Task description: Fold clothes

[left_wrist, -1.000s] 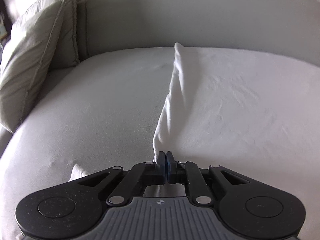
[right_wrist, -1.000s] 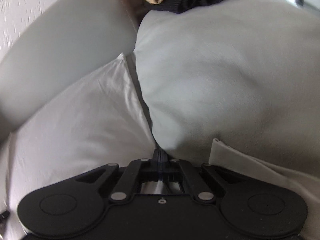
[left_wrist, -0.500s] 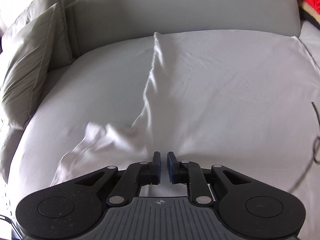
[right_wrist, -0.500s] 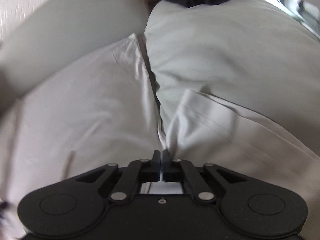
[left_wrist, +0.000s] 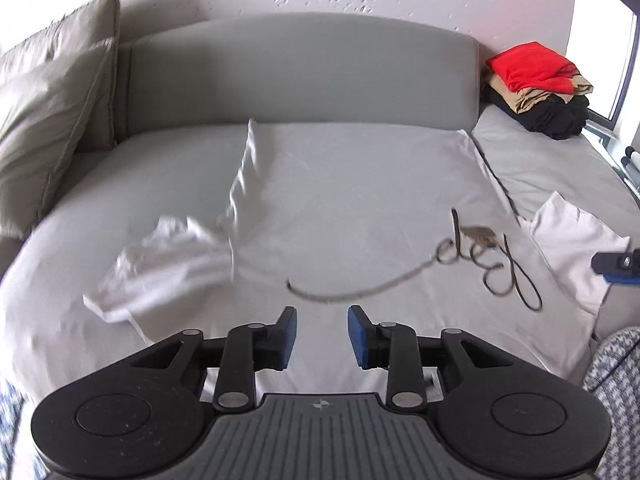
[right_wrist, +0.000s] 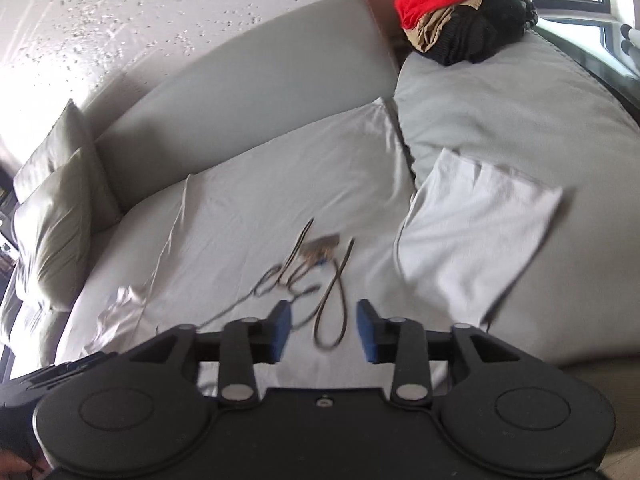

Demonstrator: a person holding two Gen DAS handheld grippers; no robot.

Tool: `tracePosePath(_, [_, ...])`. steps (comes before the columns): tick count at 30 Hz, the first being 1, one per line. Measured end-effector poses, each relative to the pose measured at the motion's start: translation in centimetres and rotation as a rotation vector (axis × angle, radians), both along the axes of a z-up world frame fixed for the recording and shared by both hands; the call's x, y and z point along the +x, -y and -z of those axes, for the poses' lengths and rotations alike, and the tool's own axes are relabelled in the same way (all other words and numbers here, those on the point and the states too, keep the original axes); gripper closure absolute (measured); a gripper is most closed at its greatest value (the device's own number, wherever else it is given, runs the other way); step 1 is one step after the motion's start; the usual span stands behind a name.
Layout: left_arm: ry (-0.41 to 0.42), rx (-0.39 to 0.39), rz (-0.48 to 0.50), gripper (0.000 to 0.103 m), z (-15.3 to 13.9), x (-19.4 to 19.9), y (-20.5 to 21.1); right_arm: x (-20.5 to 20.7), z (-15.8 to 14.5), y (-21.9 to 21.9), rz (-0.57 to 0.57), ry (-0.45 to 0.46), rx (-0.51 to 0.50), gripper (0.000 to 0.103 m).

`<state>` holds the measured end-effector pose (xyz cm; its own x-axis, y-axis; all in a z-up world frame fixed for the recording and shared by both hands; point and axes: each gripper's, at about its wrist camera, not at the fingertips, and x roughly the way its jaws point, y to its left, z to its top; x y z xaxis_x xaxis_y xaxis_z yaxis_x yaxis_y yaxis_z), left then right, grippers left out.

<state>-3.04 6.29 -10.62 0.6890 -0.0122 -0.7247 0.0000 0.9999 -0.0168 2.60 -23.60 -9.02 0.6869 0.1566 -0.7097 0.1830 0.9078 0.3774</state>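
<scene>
A white T-shirt (left_wrist: pixel 360 200) lies spread flat on the grey sofa seat (left_wrist: pixel 100 184). Its left sleeve (left_wrist: pixel 168 264) is crumpled; its right sleeve (right_wrist: pixel 480 232) lies flat over the neighbouring cushion. A dark looping cord with a small tag (left_wrist: pixel 480 248) rests on the shirt (right_wrist: pixel 280 184). My left gripper (left_wrist: pixel 320 322) hovers above the shirt's near edge, its jaws opening with nothing between them. My right gripper (right_wrist: pixel 322 316) hangs over the cord loop (right_wrist: pixel 328 316), its jaws also opening and empty. Its blue tip (left_wrist: pixel 616 266) shows at the right edge of the left wrist view.
A pile of folded clothes (left_wrist: pixel 536 84), red on top of tan and black, sits at the far right (right_wrist: pixel 460 12). Beige cushions (left_wrist: pixel 48 120) lean at the left end. The sofa backrest (left_wrist: pixel 304 72) stands behind, against a textured wall. Blue-white patterned fabric (left_wrist: pixel 616 368) shows near right.
Both grippers were shut on the shirt's fabric; now both have let go, opened and pulled back and upward. The sleeves have dropped onto the sofa.
</scene>
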Motion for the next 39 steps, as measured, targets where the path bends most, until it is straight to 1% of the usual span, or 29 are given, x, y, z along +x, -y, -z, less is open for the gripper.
tracePosePath(3, [-0.060, -0.018, -0.022, 0.072, 1.3, -0.2, 0.3, -1.2, 1.1, -1.3, -0.021, -0.023, -0.006, 0.063])
tracePosePath(5, [-0.070, -0.027, -0.027, 0.072, 1.7, -0.3, 0.7, -1.8, 1.4, -2.1, -0.046, -0.017, -0.008, 0.065])
tracePosePath(6, [-0.074, -0.028, -0.028, 0.072, 1.9, -0.4, 0.8, -1.9, 1.6, -2.5, -0.058, -0.011, -0.026, 0.068])
tracePosePath(8, [-0.081, -0.030, -0.029, 0.070, 2.0, -0.5, 1.0, -2.1, 1.7, -3.1, -0.079, -0.007, -0.053, 0.082])
tracePosePath(10, [-0.084, -0.032, -0.026, 0.067, 1.9, -0.7, 1.2, -2.2, 1.9, -3.2, -0.081, -0.022, -0.063, 0.083])
tracePosePath(15, [-0.101, -0.008, -0.013, 0.065, 2.3, -1.1, 1.8, -2.0, 2.8, -2.7, -0.040, -0.105, -0.114, 0.083])
tracePosePath(18, [-0.108, 0.023, -0.006, 0.064, 2.4, -0.6, 2.2, -1.5, 2.9, -2.5, -0.031, -0.115, -0.135, 0.083])
tracePosePath(21, [-0.108, 0.048, -0.008, 0.061, 2.4, 0.5, 2.4, -0.5, 2.6, -2.9, -0.060, -0.102, -0.135, 0.083])
tracePosePath(24, [-0.127, 0.065, -0.013, 0.061, 3.1, 1.6, 2.6, 0.4, 2.4, -3.8, -0.099, -0.093, -0.119, 0.083])
tracePosePath(26, [-0.164, 0.050, -0.011, 0.061, 3.8, 1.8, 2.6, 0.9, 2.8, -4.6, -0.124, -0.092, -0.121, 0.083])
tracePosePath(27, [-0.165, 0.048, -0.004, 0.060, 4.1, 1.6, 2.7, 1.1, 3.2, -4.9, -0.136, -0.097, -0.124, 0.083])
tracePosePath(30, [-0.164, 0.075, 0.029, 0.060, 4.5, 0.5, 3.2, 1.0, 5.0, -5.5, -0.152, -0.173, -0.115, 0.083])
tracePosePath(33, [-0.187, 0.064, 0.059, 0.061, 4.5, -0.7, 3.6, -0.4, 4.6, -5.7, -0.186, -0.193, -0.116, 0.083])
tracePosePath(35, [-0.216, 0.049, 0.081, 0.064, 4.4, -1.5, 3.9, -1.1, 4.3, -5.5, -0.202, -0.244, -0.089, 0.083])
tracePosePath(36, [-0.225, 0.045, 0.092, 0.065, 4.3, -1.8, 4.1, -1.3, 4.0, -5.2, -0.189, -0.262, -0.061, 0.083])
tracePosePath(38, [-0.188, 0.057, 0.113, 0.065, 3.3, -2.3, 4.7, -1.7, 2.8, -4.1, -0.146, -0.230, 0.010, 0.083])
tracePosePath(39, [-0.166, 0.051, 0.118, 0.064, 2.6, -2.3, 4.9, -1.7, 1.9, -3.5, -0.118, -0.187, 0.036, 0.083])
